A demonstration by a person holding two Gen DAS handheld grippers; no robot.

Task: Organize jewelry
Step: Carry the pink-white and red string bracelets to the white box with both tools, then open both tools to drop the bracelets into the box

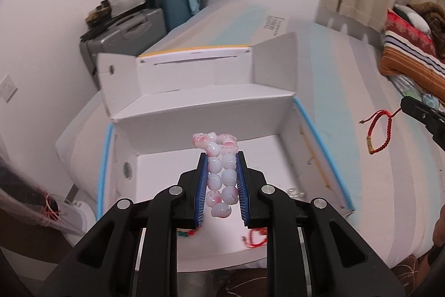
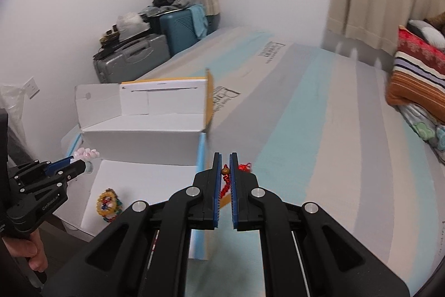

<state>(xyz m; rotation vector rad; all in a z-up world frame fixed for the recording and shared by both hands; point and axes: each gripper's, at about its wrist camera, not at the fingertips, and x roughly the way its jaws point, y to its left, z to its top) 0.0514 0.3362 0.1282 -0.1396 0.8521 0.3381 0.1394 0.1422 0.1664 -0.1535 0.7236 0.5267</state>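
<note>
My left gripper (image 1: 221, 157) is shut on a pink-and-white beaded bracelet (image 1: 221, 171) and holds it above the open white box (image 1: 194, 113). It also shows in the right wrist view (image 2: 79, 162), with the bracelet (image 2: 87, 153) sticking out past its tips. My right gripper (image 2: 225, 157) is shut on a red cord bracelet (image 2: 226, 180) with a brown bead, over the bed just right of the box (image 2: 144, 135). In the left wrist view that red cord bracelet (image 1: 379, 130) hangs from the right gripper (image 1: 403, 105) at the far right.
Inside the box lie a yellow multicolour bead bracelet (image 2: 108, 203), a red cord piece (image 1: 254, 237) and a clear bead item (image 1: 296, 192). The box sits on a striped mattress (image 2: 333, 144). Folded blankets (image 2: 417, 80) lie at right. Suitcases (image 2: 133, 60) stand by the wall.
</note>
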